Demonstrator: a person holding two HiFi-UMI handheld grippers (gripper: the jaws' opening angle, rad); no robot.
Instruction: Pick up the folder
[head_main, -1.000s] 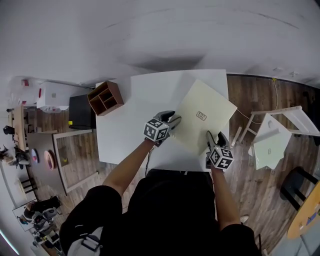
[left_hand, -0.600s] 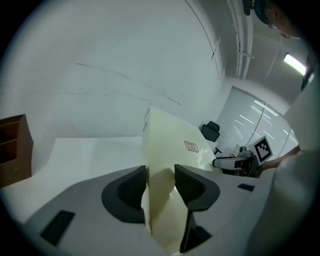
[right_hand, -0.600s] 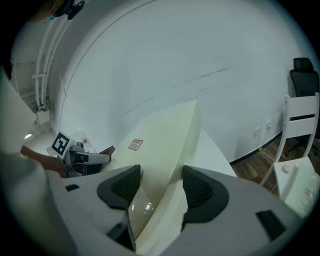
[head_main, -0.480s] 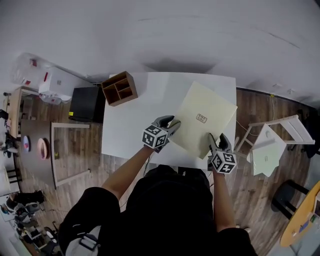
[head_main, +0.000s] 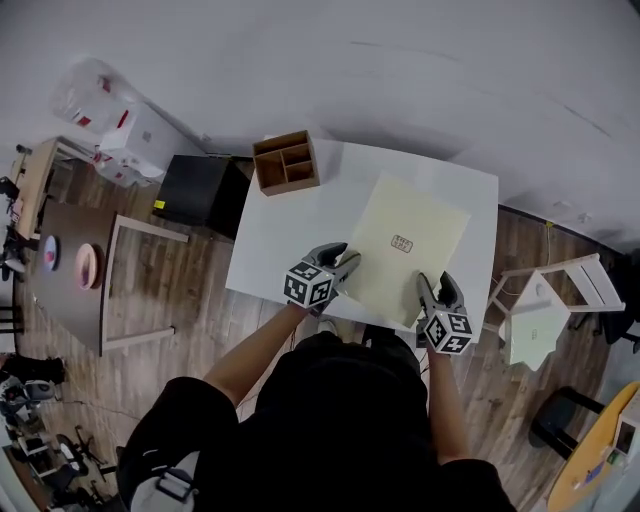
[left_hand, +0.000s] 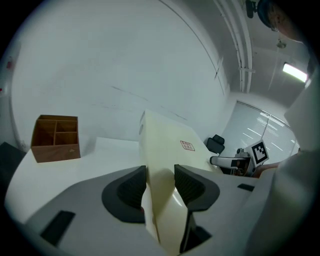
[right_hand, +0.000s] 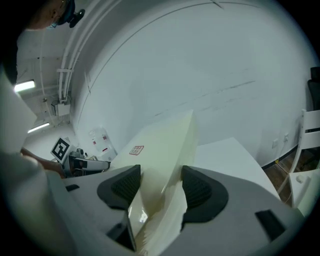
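A pale yellow folder (head_main: 405, 240) with a small red label is held over the white table (head_main: 285, 235) by its near edge. My left gripper (head_main: 345, 265) is shut on its near left corner, with the folder (left_hand: 165, 142) pinched between the dark pads (left_hand: 131, 187). My right gripper (head_main: 437, 290) is shut on the near right corner, the folder (right_hand: 160, 145) rising from between its pads (right_hand: 197, 192). Each gripper shows in the other's view, the right gripper (left_hand: 240, 162) and the left gripper (right_hand: 80, 162). Whether the far edge touches the table I cannot tell.
A wooden desk organizer (head_main: 286, 162) stands at the table's far left corner. A black box (head_main: 200, 190) sits on the floor to the left, beside a wooden frame (head_main: 130, 285). A white chair (head_main: 545, 310) stands to the right of the table.
Both grippers have risen with the folder and drawn it toward the table's near edge. The head view has swung, so the table and organizer sit further right.
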